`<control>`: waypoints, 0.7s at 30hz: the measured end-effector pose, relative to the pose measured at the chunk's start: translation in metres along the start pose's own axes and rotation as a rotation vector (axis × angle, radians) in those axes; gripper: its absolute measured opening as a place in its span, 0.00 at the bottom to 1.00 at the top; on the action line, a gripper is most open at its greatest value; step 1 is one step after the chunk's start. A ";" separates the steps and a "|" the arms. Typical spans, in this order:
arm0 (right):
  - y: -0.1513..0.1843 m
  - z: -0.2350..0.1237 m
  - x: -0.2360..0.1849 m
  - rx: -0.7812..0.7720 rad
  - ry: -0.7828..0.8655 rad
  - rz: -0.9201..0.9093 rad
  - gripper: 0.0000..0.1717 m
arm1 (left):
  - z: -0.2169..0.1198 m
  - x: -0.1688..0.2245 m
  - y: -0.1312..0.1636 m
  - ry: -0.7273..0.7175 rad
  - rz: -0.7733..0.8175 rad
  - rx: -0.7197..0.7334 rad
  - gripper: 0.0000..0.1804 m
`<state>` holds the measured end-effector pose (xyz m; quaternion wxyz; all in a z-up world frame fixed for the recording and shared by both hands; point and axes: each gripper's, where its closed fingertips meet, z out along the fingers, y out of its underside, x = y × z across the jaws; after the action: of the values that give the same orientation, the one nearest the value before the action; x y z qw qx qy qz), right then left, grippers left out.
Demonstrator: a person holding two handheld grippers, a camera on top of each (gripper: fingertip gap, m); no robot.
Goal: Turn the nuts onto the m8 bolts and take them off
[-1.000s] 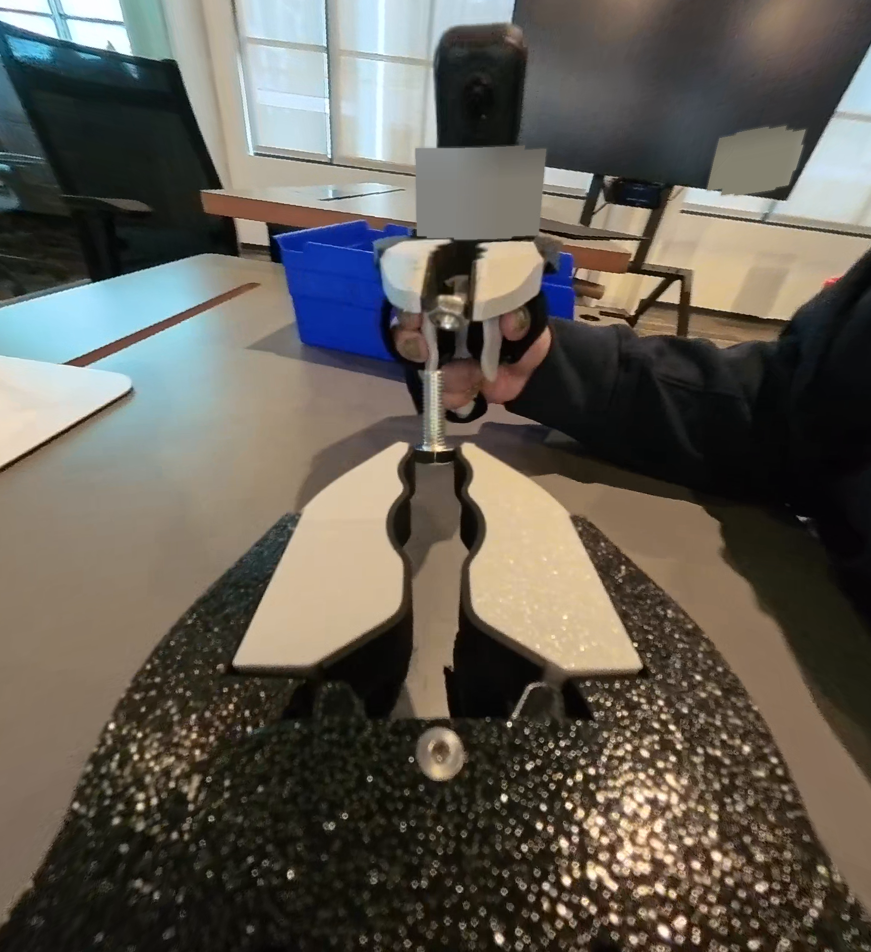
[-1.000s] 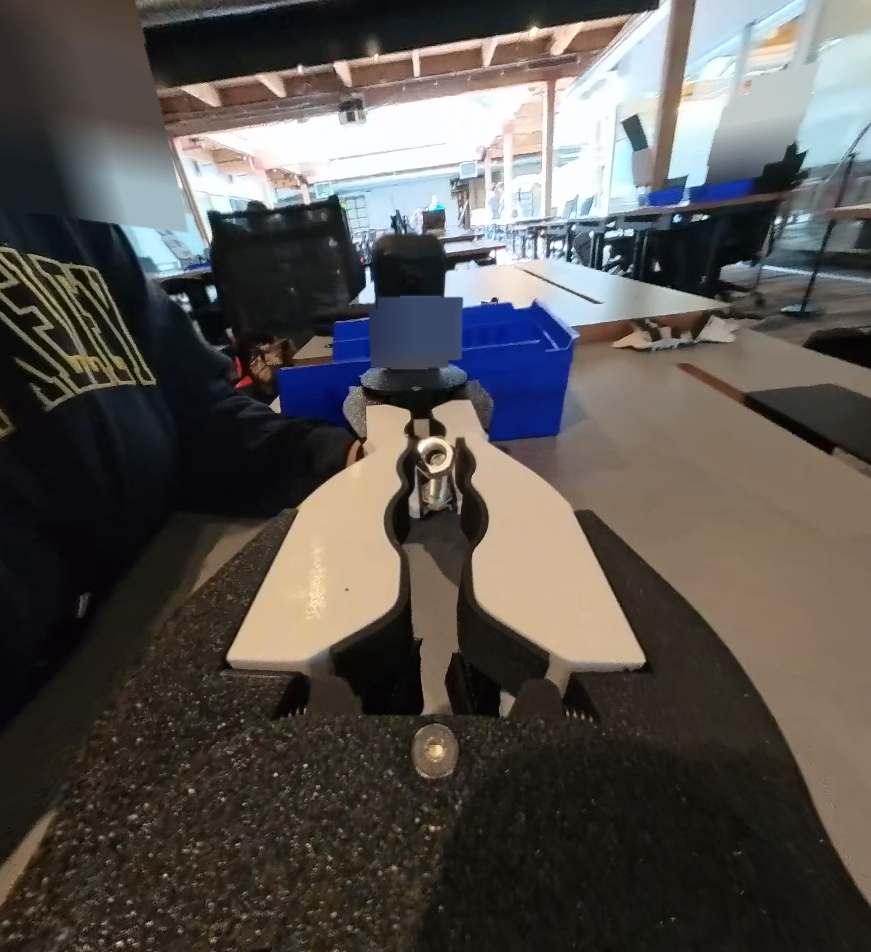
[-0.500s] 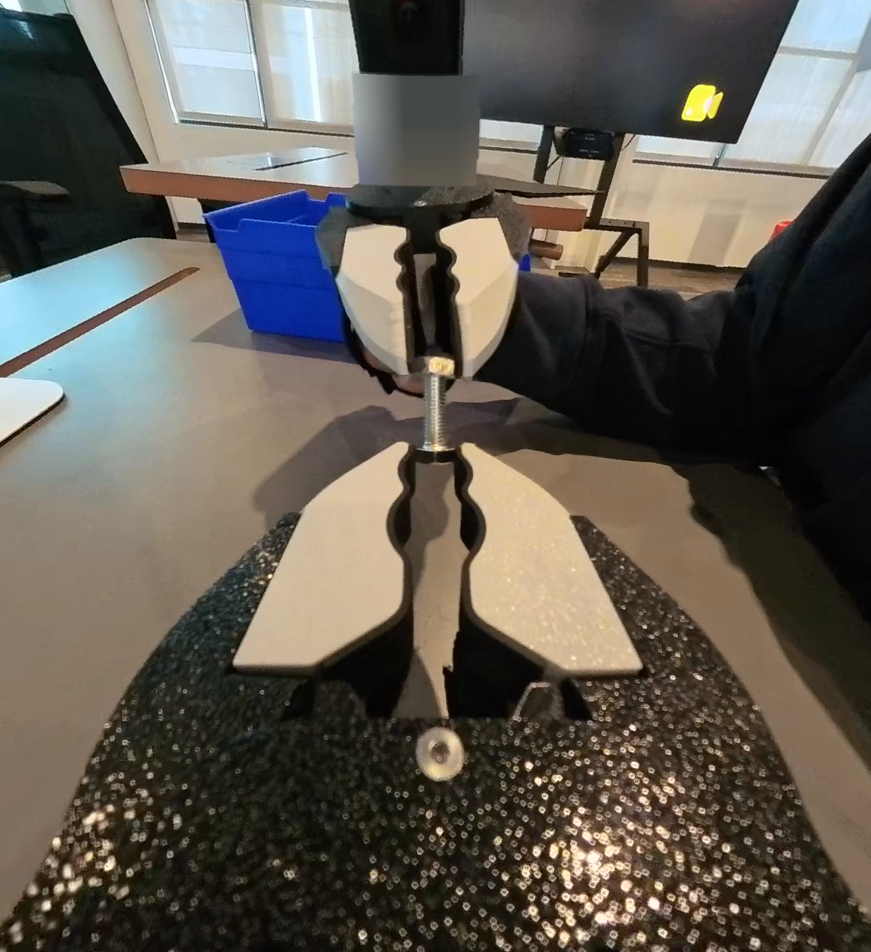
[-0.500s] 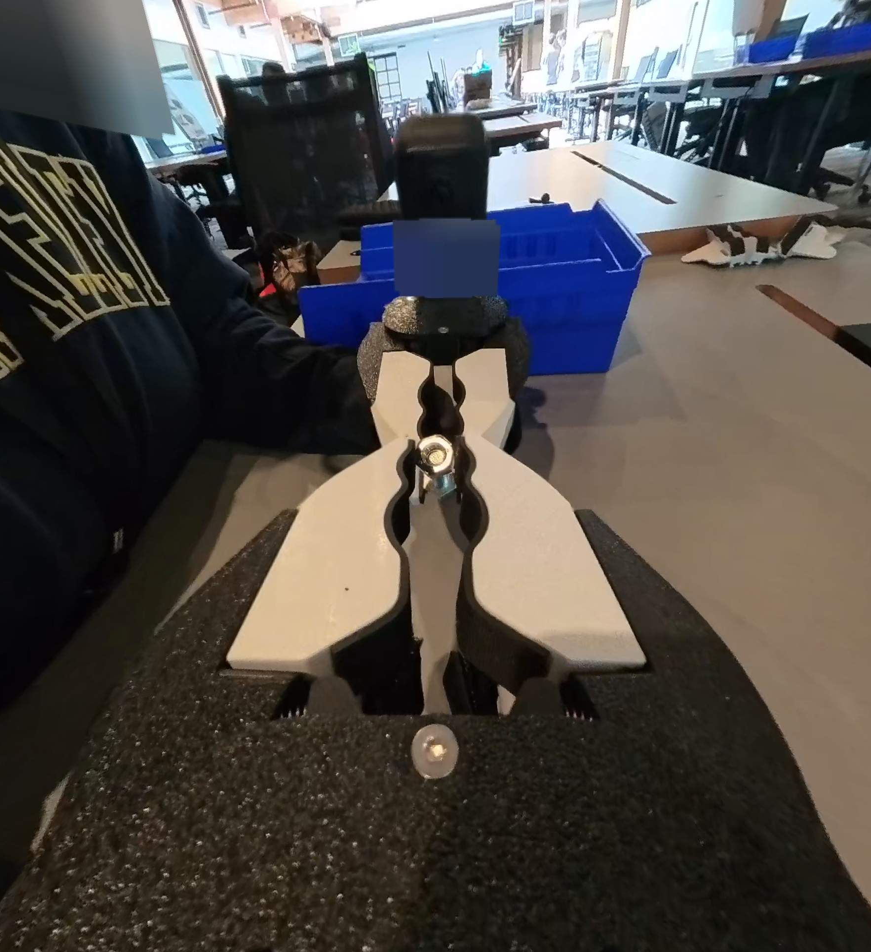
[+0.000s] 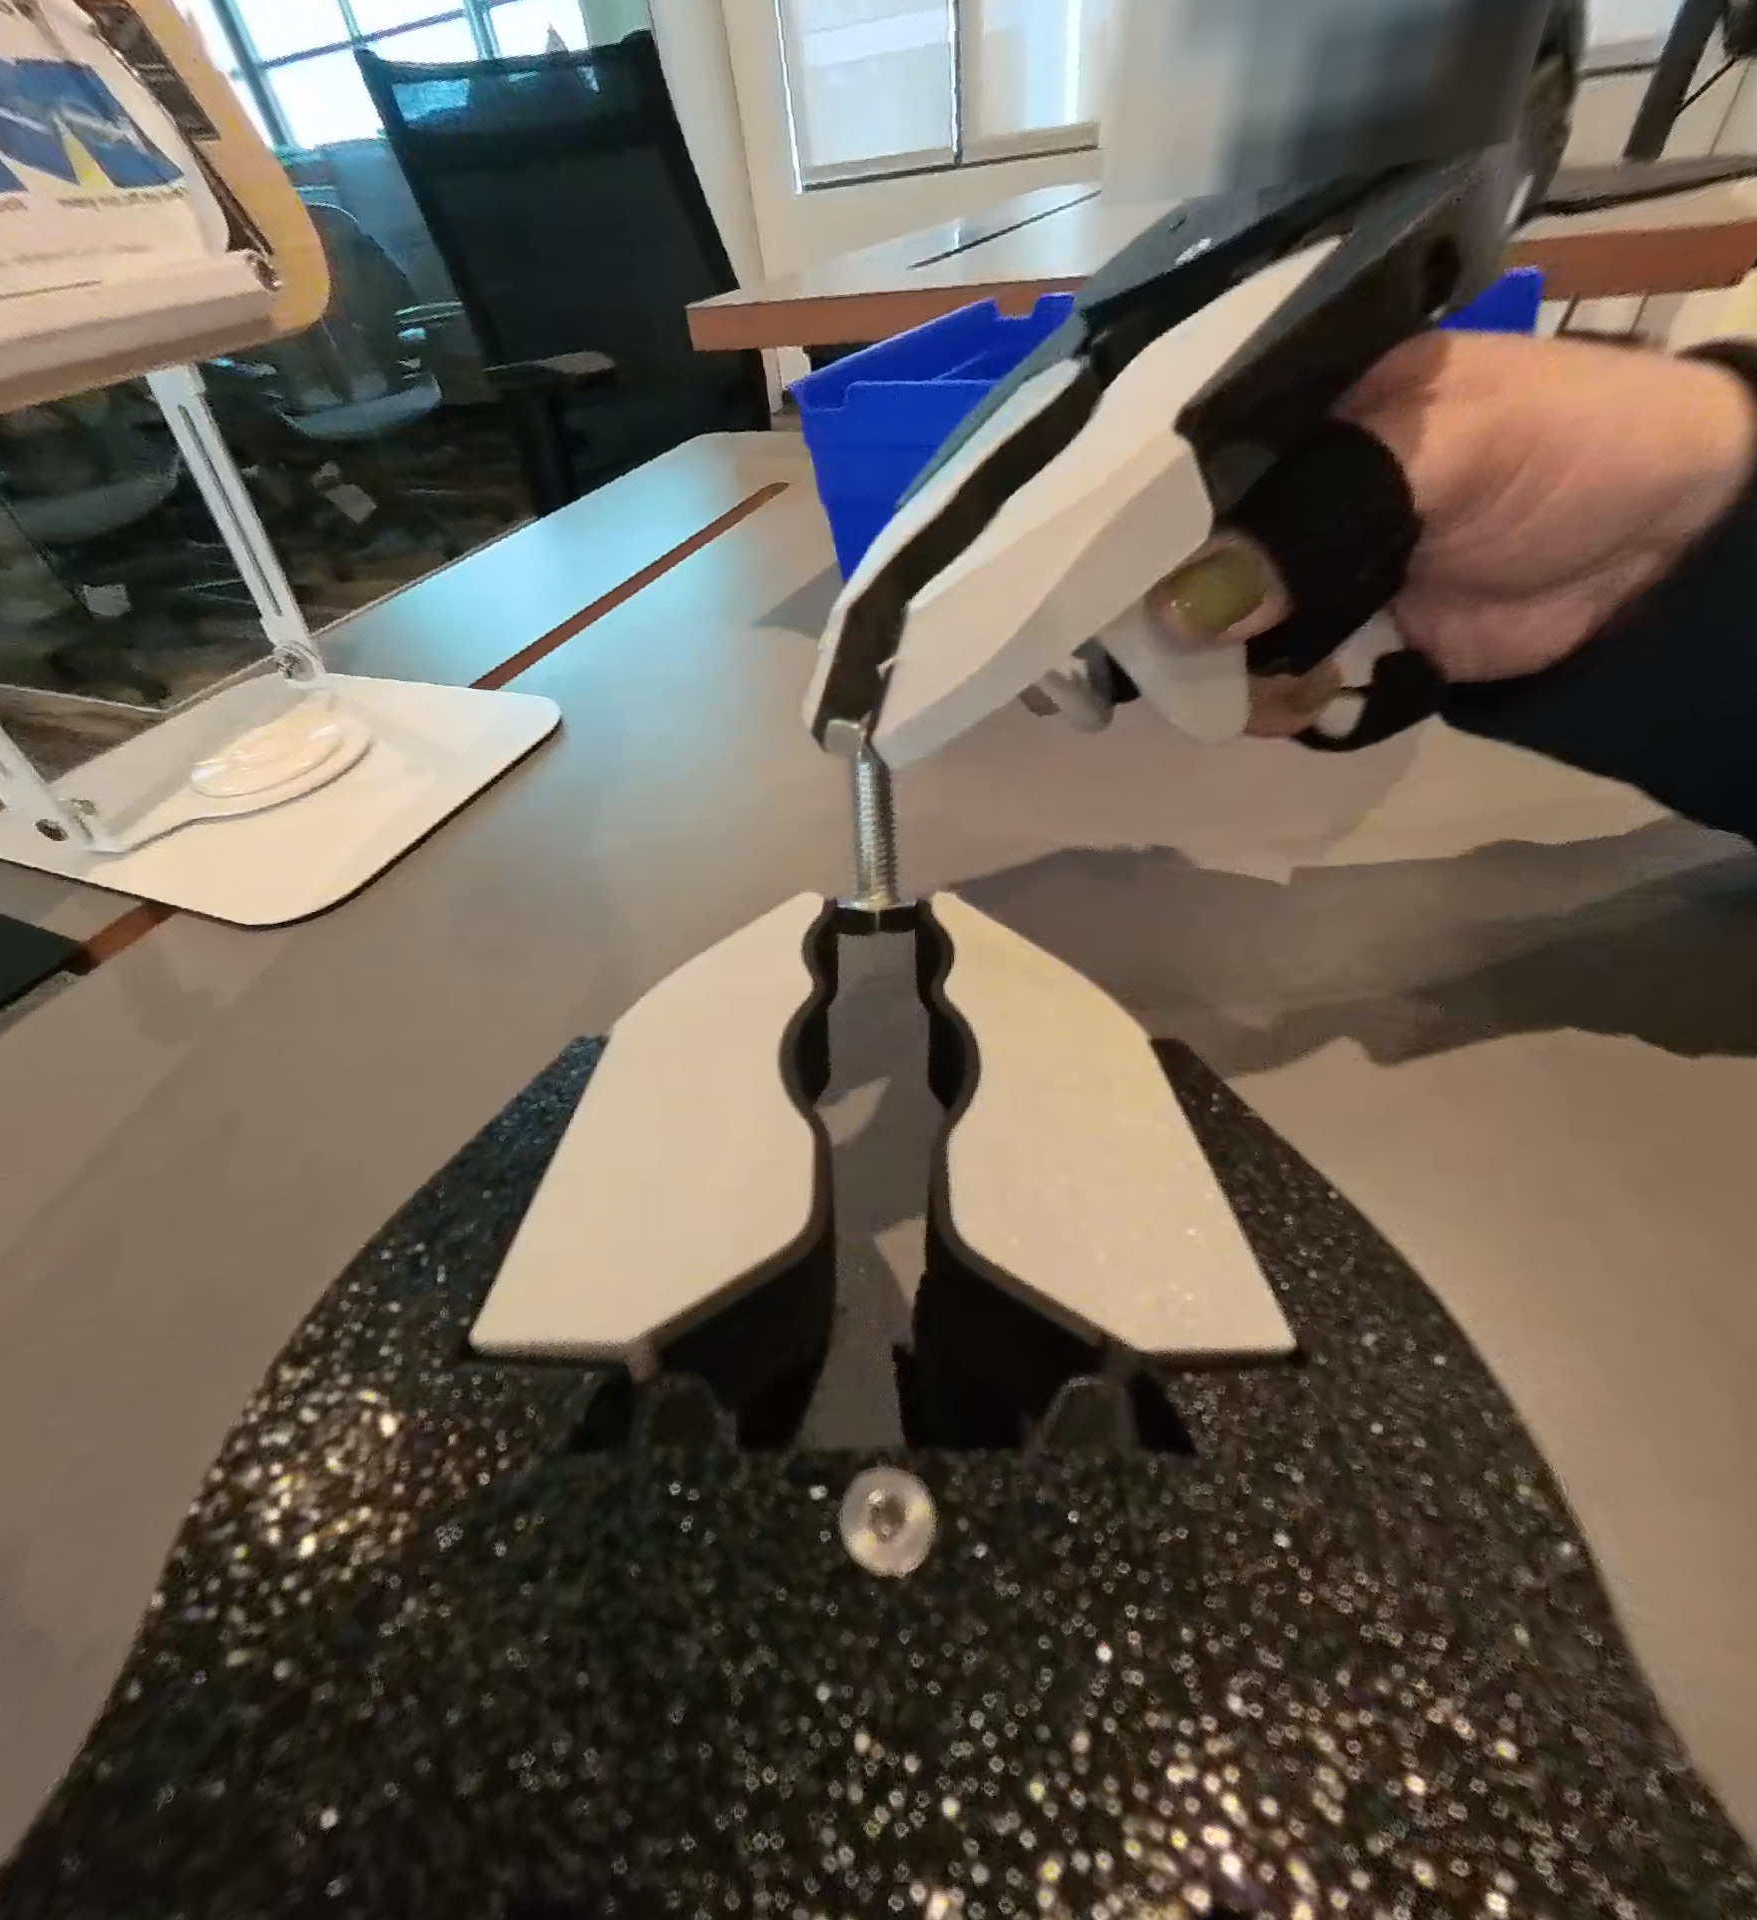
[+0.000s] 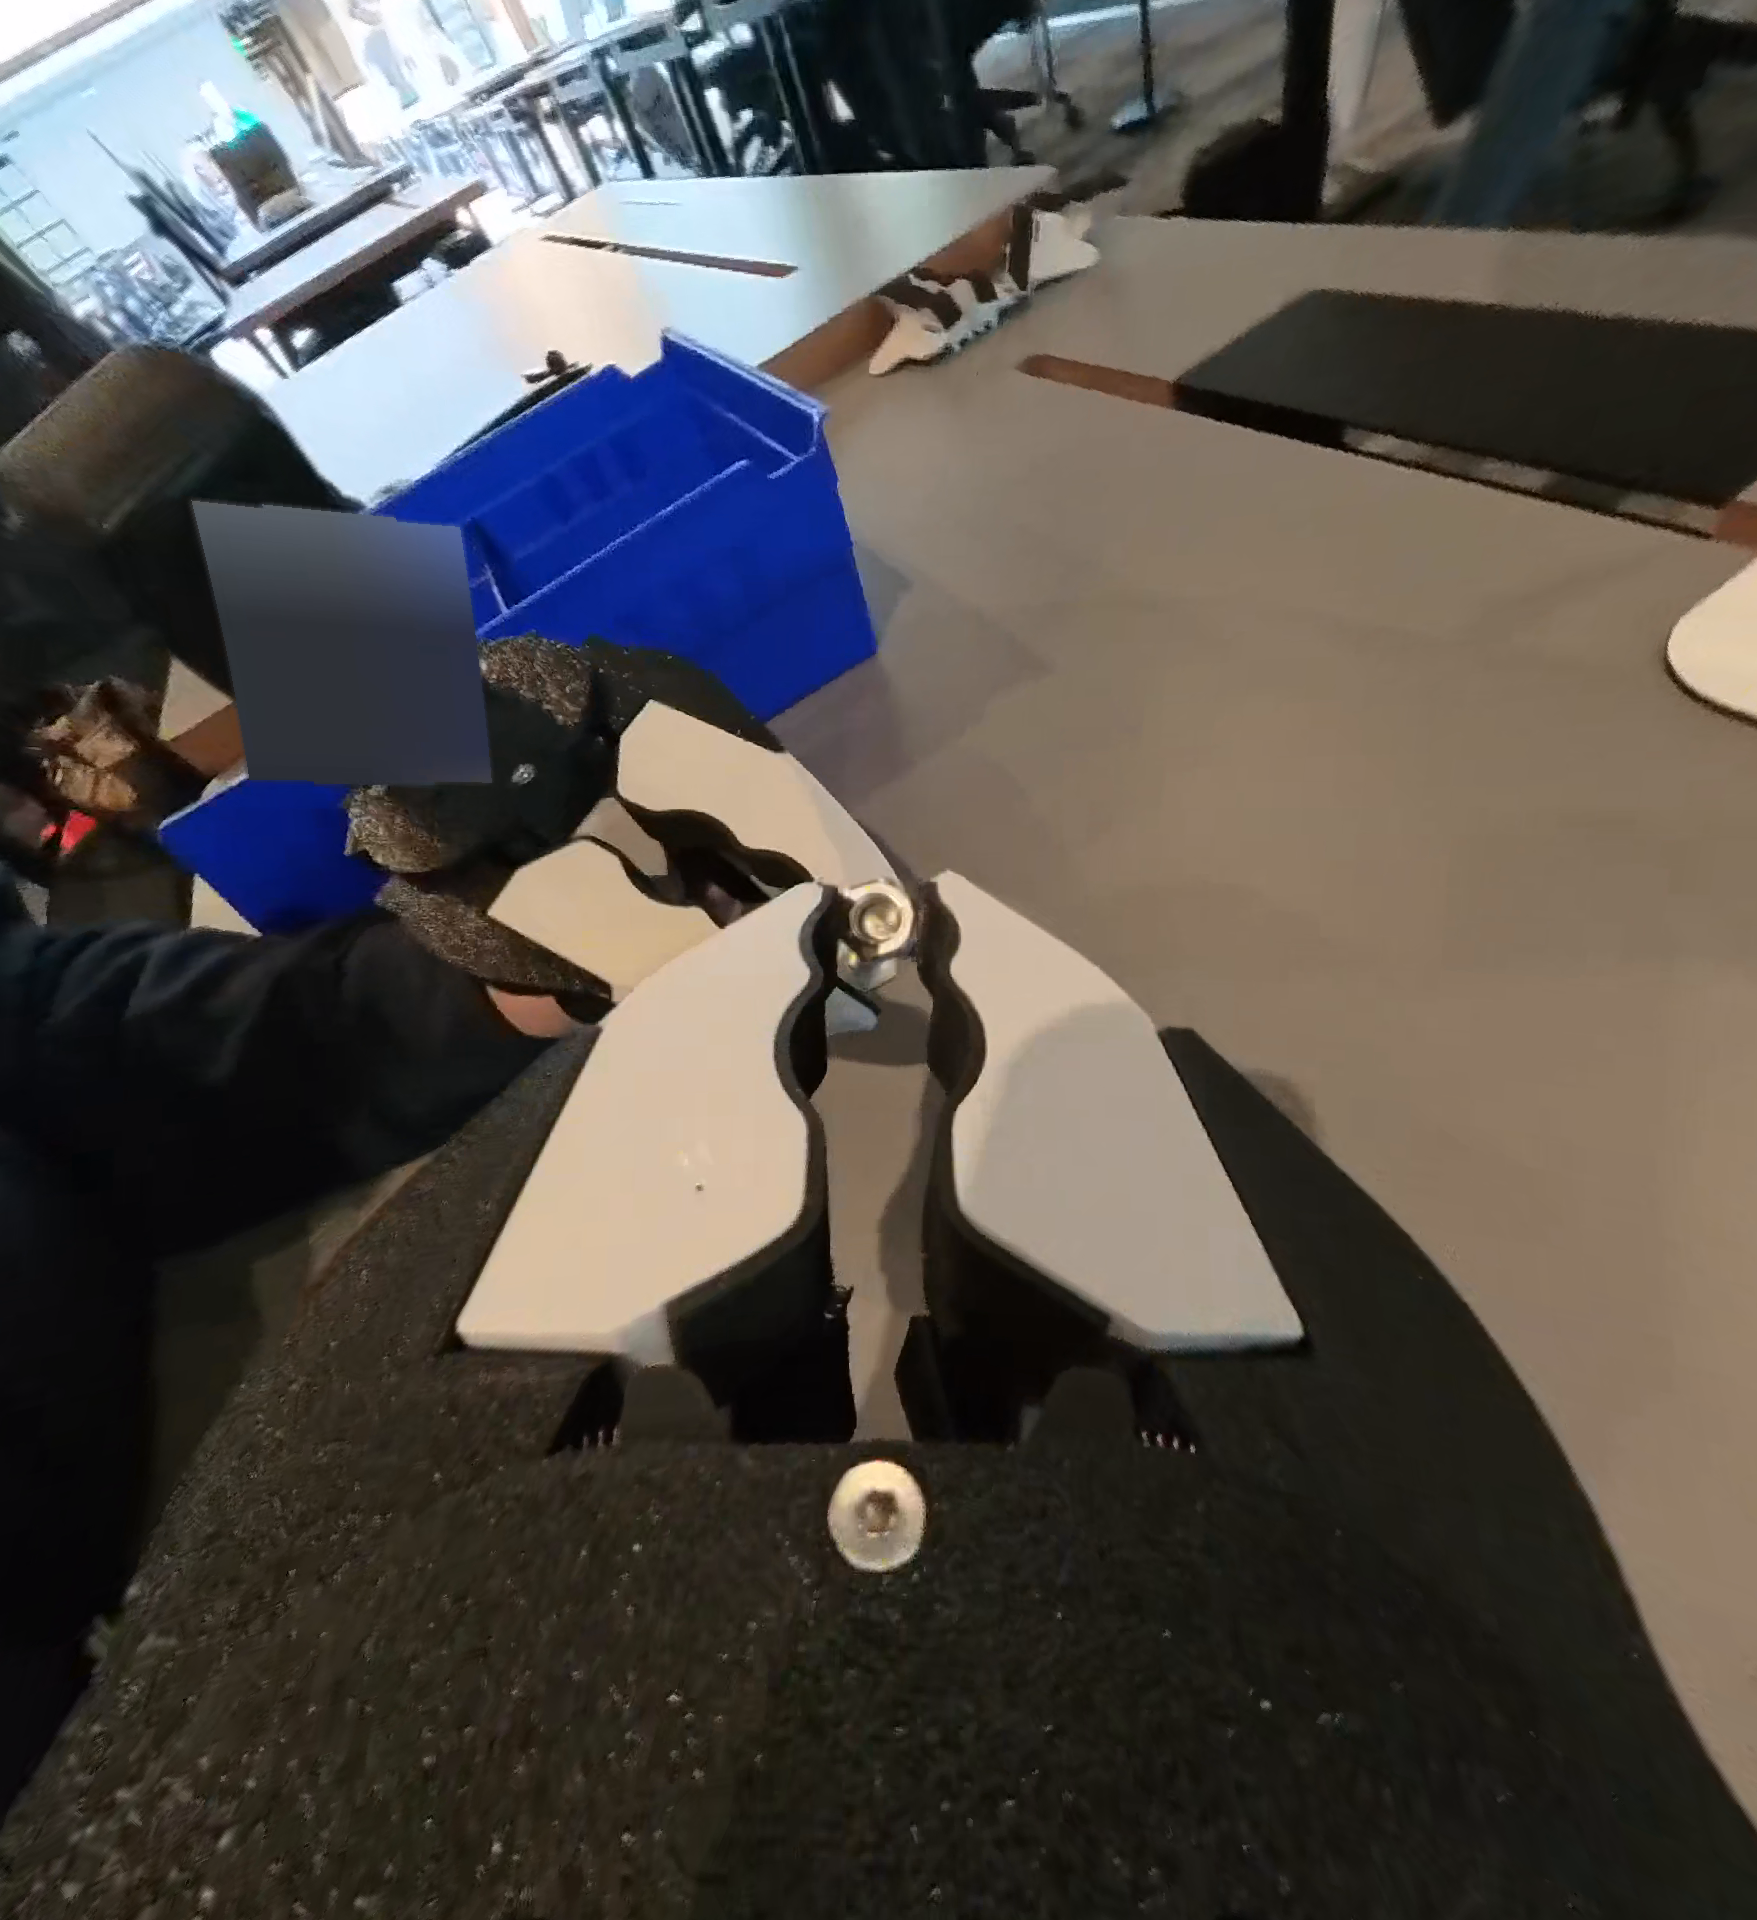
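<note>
Above the grey tabletop [image 5: 334, 1039] | left hand-held gripper [image 5: 875, 916] clamps bolt [image 5: 872, 831] by its head | right hand-held gripper [image 6: 879, 920] pinches nut [image 6: 879, 914] at the bolt's tip

Grey table [image 5: 354, 1039], matte top, with a thin brown seam [image 5: 635, 592] running toward 12 o'clock. White stand base [image 5: 334, 790] lies on it at 10 o'clock in the left wrist view; blue bin [image 6: 666, 561] sits at 11 o'clock in the right wrist view. Black mat [image 6: 1518, 395] lies flat at 1 o'clock there, a crumpled black-and-white scrap [image 6: 967, 291] beyond it at 12.
</note>
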<state>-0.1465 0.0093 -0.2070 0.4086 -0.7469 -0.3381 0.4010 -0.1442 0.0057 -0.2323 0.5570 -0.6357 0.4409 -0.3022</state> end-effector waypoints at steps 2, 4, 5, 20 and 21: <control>0.002 -0.001 -0.002 -0.029 -0.001 -0.016 0.08 | 0.000 0.002 0.001 0.022 0.020 -0.007 0.07; 0.005 -0.005 -0.010 -0.059 -0.069 -0.111 0.08 | -0.002 0.009 0.000 0.091 0.037 0.003 0.07; 0.008 -0.009 -0.016 -0.079 -0.123 -0.167 0.08 | -0.003 0.014 -0.001 0.141 0.049 0.013 0.07; 0.012 -0.028 -0.036 0.078 -0.455 -0.124 0.09 | -0.006 0.046 -0.011 0.355 -0.006 0.070 0.07; 0.008 -0.026 -0.033 0.103 -0.412 -0.112 0.09 | -0.005 0.042 -0.012 0.322 -0.026 0.077 0.07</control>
<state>-0.1367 -0.0302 -0.1942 0.3901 -0.6076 -0.4345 0.5385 -0.1275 -0.0339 -0.2239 0.4989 -0.5630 0.5042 -0.4241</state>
